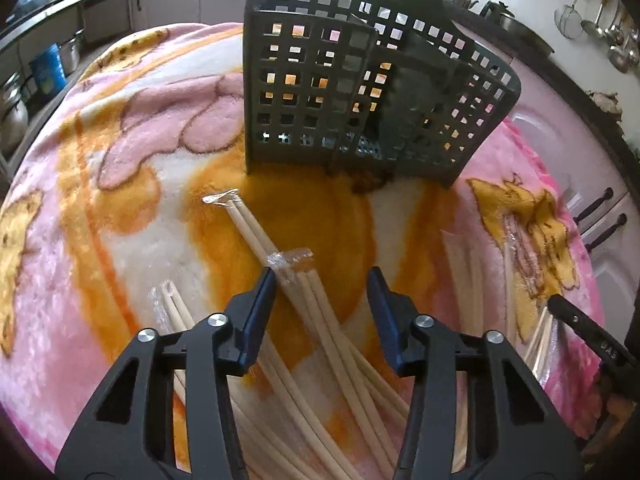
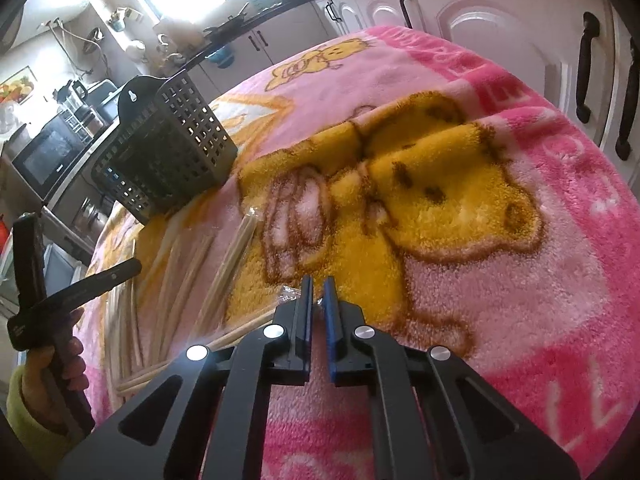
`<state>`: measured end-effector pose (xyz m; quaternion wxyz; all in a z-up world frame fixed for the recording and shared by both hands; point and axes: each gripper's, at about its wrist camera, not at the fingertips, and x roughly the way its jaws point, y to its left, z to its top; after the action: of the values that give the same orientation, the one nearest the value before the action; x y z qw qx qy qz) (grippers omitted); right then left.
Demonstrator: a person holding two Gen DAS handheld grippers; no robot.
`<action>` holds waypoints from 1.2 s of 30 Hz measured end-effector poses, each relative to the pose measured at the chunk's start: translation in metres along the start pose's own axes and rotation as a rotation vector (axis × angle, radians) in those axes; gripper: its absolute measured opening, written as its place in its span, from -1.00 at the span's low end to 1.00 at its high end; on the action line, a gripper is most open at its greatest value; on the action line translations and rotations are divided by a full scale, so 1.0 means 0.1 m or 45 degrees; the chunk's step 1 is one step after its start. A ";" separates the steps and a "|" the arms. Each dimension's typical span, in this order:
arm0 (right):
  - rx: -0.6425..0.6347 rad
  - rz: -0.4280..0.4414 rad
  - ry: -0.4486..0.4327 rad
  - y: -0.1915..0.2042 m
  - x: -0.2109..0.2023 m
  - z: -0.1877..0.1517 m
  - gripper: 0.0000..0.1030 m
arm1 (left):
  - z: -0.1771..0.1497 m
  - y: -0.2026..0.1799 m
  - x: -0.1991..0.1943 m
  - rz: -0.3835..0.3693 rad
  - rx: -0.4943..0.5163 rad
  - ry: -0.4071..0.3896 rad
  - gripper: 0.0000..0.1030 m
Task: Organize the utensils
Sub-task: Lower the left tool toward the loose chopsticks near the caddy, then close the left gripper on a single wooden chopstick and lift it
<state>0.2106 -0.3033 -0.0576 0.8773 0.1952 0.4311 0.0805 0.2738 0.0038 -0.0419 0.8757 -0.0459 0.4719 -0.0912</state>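
Note:
A dark grey perforated utensil holder (image 1: 360,92) stands upright on the pink and orange blanket; it also shows in the right wrist view (image 2: 168,152) at the left. Several wrapped pairs of wooden chopsticks (image 1: 316,312) lie on the blanket in front of it, also seen in the right wrist view (image 2: 192,280). My left gripper (image 1: 322,284) is open and empty, its fingers either side of one wrapped pair. My right gripper (image 2: 318,292) is shut on the clear wrapper end of a chopstick pair (image 2: 248,324) that runs off to the left.
The blanket (image 2: 460,220) covers the whole table. White cabinet doors with black handles (image 2: 584,72) stand close behind the table. The left gripper's handle and the person's hand (image 2: 52,312) are at the left edge. Kitchen counters with pots (image 1: 48,68) surround the table.

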 end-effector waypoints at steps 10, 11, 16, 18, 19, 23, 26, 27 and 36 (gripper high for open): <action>0.032 0.027 -0.003 -0.06 -0.01 0.05 -0.90 | 0.06 -0.07 0.06 0.026 0.043 0.030 -0.69; 0.032 0.026 -0.004 -0.06 -0.01 0.05 -0.90 | 0.06 -0.06 0.04 0.015 0.039 0.028 -0.69; 0.017 0.020 -0.009 -0.05 -0.03 0.07 -0.92 | -0.03 0.05 -0.11 -0.010 0.016 0.013 -0.70; 0.006 0.020 -0.013 -0.04 -0.05 0.07 -0.94 | -0.03 0.06 -0.14 -0.014 0.011 0.003 -0.71; 0.002 0.020 -0.014 -0.04 -0.06 0.08 -0.96 | -0.03 0.07 -0.15 -0.018 0.007 -0.002 -0.74; -0.016 0.031 -0.029 -0.01 -0.12 0.11 -0.97 | 0.00 0.11 -0.24 -0.041 -0.006 -0.034 -0.83; -0.046 0.051 -0.072 0.03 -0.24 0.17 -0.97 | 0.06 0.09 -0.31 -0.055 -0.004 -0.067 -0.90; -0.054 0.058 -0.083 0.04 -0.27 0.19 -0.97 | 0.08 0.09 -0.35 -0.068 -0.004 -0.081 -0.92; -0.188 0.110 -0.200 0.28 -0.58 0.44 -0.98 | 0.22 0.00 -0.63 -0.112 0.016 -0.205 -0.95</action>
<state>0.2102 -0.3079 0.0199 0.9161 0.1541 0.3450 0.1344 0.2587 0.0161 0.0217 0.9062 -0.0684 0.3970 -0.1286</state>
